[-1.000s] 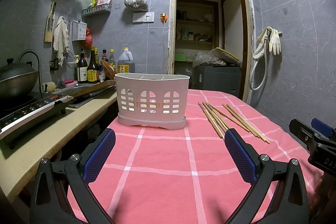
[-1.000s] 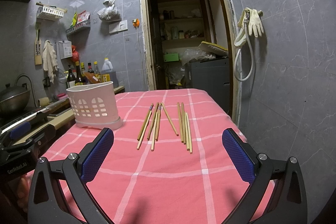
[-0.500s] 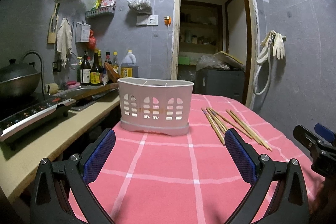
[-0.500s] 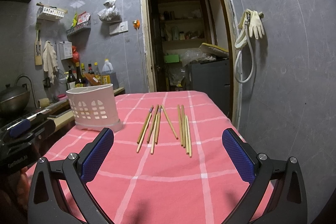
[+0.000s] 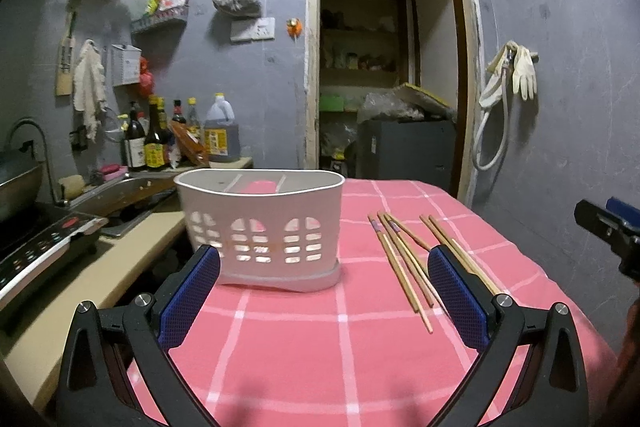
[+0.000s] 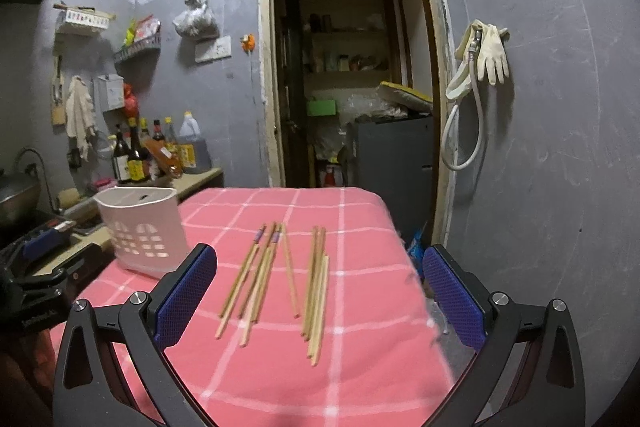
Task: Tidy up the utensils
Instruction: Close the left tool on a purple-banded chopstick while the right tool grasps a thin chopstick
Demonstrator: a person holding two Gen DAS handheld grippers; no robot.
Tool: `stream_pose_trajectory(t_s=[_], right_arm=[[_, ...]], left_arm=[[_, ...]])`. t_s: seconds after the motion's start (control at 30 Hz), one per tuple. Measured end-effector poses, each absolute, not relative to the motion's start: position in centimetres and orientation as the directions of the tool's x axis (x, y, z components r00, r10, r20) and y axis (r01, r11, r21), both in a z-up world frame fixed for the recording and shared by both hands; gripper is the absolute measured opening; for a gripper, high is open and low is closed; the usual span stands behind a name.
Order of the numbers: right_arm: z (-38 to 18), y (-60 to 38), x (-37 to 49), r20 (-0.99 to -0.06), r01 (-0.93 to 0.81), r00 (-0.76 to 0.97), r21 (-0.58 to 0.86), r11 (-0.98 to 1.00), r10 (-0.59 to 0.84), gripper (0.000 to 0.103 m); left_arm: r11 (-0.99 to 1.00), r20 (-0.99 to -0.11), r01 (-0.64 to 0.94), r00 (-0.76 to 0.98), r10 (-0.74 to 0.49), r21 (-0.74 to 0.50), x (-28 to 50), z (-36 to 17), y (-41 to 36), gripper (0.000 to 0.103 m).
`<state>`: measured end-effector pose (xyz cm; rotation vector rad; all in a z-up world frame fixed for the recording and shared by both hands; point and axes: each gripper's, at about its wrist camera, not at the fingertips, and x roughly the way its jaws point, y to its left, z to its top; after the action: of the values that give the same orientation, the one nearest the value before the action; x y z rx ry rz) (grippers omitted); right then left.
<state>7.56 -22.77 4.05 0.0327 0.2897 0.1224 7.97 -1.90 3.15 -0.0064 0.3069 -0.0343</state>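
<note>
A white slotted utensil holder (image 5: 262, 229) stands on the pink checked tablecloth (image 5: 304, 347), just beyond my open left gripper (image 5: 324, 291), and it looks empty. To its right lie several wooden chopsticks (image 5: 404, 259) in two loose groups. In the right wrist view the chopsticks (image 6: 276, 275) lie straight ahead between the fingers of my open right gripper (image 6: 320, 291), with the holder (image 6: 142, 231) at the left. The right gripper also shows at the right edge of the left wrist view (image 5: 612, 231). Both grippers hold nothing.
A kitchen counter (image 5: 92, 275) with an induction cooker (image 5: 40, 247), a sink and sauce bottles (image 5: 160, 143) runs along the table's left side. An open doorway (image 6: 352, 87) lies beyond the table. The table's right edge (image 6: 404, 247) drops off near a grey tiled wall.
Both grippers have moved forward and tilted downward over the table; the holder and the chopsticks appear nearer and larger. Both stay open, and nothing on the table has moved.
</note>
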Motion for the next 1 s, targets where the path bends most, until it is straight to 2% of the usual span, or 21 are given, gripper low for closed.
stream_pose_trajectory(t_s=[0.37,0.47,0.53,0.63,0.67,0.73,0.8,1.0], right_arm=[[2.7,-24.3,15.2,-0.444,-0.143,0.882,0.068,0.987,0.158,0.103],[1.9,-24.4,17.1,-0.480,-0.159,0.860,0.072,0.985,0.174,0.094],[1.4,-24.5,18.3,-0.507,-0.165,0.842,0.079,0.983,0.182,0.083],[0.7,-24.9,19.8,-0.543,-0.174,0.816,0.096,0.980,0.198,0.079],[0.4,-25.0,20.2,-0.553,-0.174,0.809,0.100,0.980,0.200,0.077],[0.0,-25.1,21.0,-0.576,-0.174,0.792,0.104,0.979,0.202,0.068],[-0.5,-25.2,21.7,-0.603,-0.173,0.770,0.115,0.978,0.208,0.060],[-1.9,-25.3,23.6,-0.669,-0.187,0.704,0.149,0.971,0.238,0.042]], left_arm=[[0.995,-0.443,0.091,0.891,-0.098,-0.036,15.2,1.9,-4.1,0.102],[0.994,-0.469,0.105,0.876,-0.108,-0.032,16.9,1.4,-4.7,0.101],[0.993,-0.486,0.115,0.867,-0.113,-0.025,17.9,1.0,-5.2,0.096],[0.991,-0.523,0.130,0.843,-0.122,-0.021,19.7,0.2,-5.7,0.085],[0.991,-0.539,0.134,0.833,-0.125,-0.022,20.4,-0.1,-5.8,0.078],[0.990,-0.571,0.138,0.811,-0.127,-0.024,21.4,-0.7,-5.9,0.070],[0.989,-0.599,0.144,0.789,-0.134,-0.032,22.5,-1.3,-6.0,0.058],[0.986,-0.682,0.157,0.715,-0.152,-0.055,25.3,-3.1,-6.1,0.039]])
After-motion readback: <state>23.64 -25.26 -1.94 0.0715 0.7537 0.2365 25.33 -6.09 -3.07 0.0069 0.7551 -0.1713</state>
